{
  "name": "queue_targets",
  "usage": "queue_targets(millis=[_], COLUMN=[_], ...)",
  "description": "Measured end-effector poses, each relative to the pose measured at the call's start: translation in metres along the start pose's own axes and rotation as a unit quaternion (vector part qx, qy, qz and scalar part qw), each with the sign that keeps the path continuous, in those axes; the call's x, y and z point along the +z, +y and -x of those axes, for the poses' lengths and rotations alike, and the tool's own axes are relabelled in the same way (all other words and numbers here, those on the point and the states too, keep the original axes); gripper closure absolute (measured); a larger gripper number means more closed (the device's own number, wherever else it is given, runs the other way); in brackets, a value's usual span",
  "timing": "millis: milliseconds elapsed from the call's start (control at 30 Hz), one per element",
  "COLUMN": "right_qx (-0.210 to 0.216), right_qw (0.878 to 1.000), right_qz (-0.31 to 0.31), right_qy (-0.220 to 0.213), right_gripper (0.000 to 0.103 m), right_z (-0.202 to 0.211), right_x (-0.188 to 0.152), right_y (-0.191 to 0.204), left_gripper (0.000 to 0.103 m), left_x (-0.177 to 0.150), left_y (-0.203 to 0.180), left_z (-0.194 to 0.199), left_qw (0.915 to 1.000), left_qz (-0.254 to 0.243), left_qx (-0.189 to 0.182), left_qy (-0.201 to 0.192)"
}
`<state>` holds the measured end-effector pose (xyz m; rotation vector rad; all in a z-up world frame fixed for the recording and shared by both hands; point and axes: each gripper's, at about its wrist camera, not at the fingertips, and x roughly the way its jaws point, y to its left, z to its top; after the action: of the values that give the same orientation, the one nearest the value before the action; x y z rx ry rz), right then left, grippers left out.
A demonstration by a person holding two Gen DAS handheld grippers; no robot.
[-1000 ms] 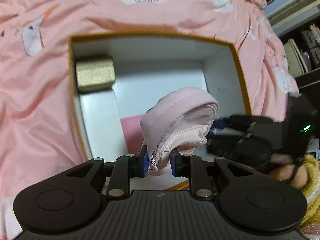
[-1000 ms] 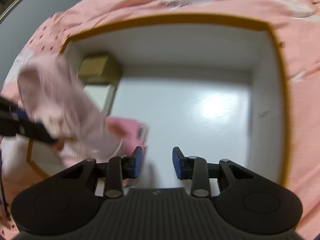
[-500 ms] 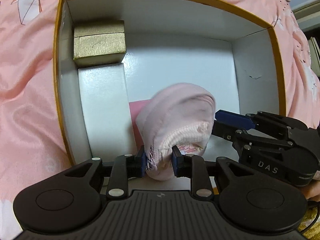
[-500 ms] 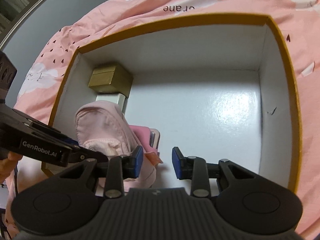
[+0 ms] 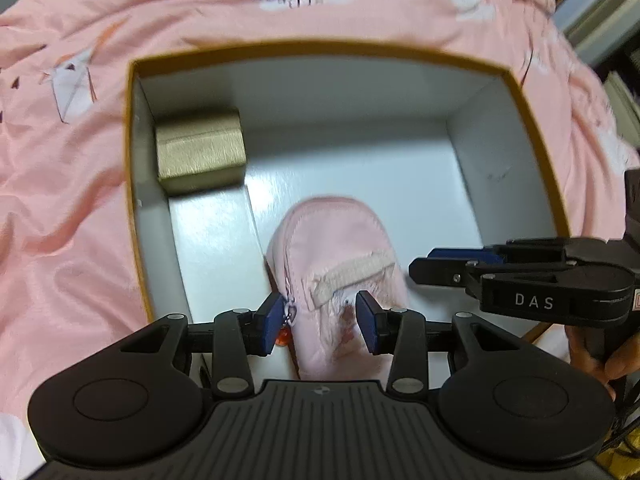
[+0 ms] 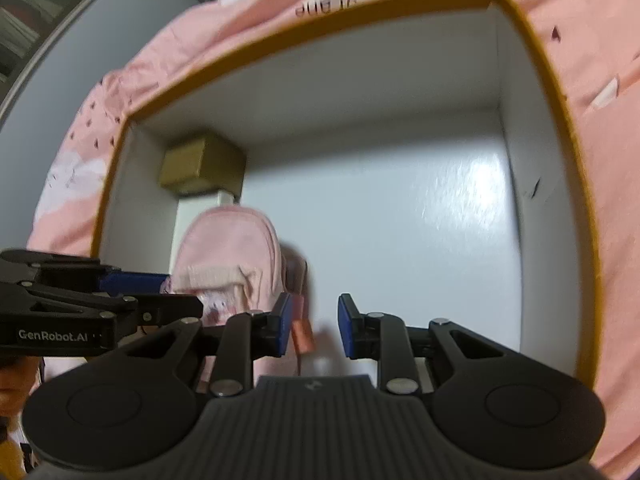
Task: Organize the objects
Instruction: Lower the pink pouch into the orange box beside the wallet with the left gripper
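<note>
A pale pink zip pouch [image 5: 336, 248] lies in a white box with a mustard rim [image 5: 500, 152], beside a long white box [image 5: 212, 248]. My left gripper [image 5: 320, 320] hangs over the pouch's near end. Its jaws are opening, the pouch sits between them, and the pads no longer squeeze it. My right gripper [image 6: 314, 328] is inside the box [image 6: 360, 92], just right of the pouch [image 6: 228, 248]. Its jaws are closing with nothing between them. Each gripper also shows in the other's view: the right gripper [image 5: 452, 266] and the left gripper [image 6: 152, 296].
A small gold box [image 5: 200, 152] stands in the far left corner, touching the long white box. The box's right half shows bare white floor [image 6: 440, 240]. A pink bedspread [image 5: 60, 220] surrounds the box. Shelves [image 5: 600, 8] lie beyond at right. A hand [image 5: 592, 344] holds the right gripper.
The left gripper brought the pouch down into the box and spread its jaws off it; the pouch now rests flat. The right gripper's jaws have narrowed slightly.
</note>
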<state>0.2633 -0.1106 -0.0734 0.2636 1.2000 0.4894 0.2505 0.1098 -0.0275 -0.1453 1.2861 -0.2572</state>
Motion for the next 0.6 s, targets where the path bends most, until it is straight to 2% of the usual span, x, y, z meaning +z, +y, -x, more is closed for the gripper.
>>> queue_targets(millis=[67, 133, 267, 467, 600], right_qx=[0.011, 0.022, 0.032, 0.027, 0.04], right_qw=[1.0, 1.0, 0.999, 0.999, 0.999], right_qz=[-0.003, 0.002, 0.004, 0.004, -0.015], right_qy=[-0.008, -0.009, 0.007, 0.017, 0.03], right_gripper=[0.076, 0.08, 0.089, 0.09, 0.09], right_z=[0.004, 0.003, -0.01, -0.022, -0.024], right_x=[0.001, 0.001, -0.002, -0.002, 0.0], right_y=[0.001, 0.003, 0.007, 0.011, 0.009], left_gripper=[0.071, 0.076, 0.079, 0.08, 0.079], left_x=[-0.003, -0.007, -0.017, -0.02, -0.021], left_y=[0.002, 0.002, -0.002, -0.011, -0.008], left_z=[0.002, -0.001, -0.013, -0.026, -0.023], left_qw=[0.9999, 0.9999, 0.9996, 0.9976, 0.9978], left_qz=[0.006, 0.011, 0.014, -0.014, -0.013], left_qx=[0.004, 0.007, 0.023, 0.068, 0.065], left_qy=[-0.011, -0.01, -0.007, -0.001, -0.008])
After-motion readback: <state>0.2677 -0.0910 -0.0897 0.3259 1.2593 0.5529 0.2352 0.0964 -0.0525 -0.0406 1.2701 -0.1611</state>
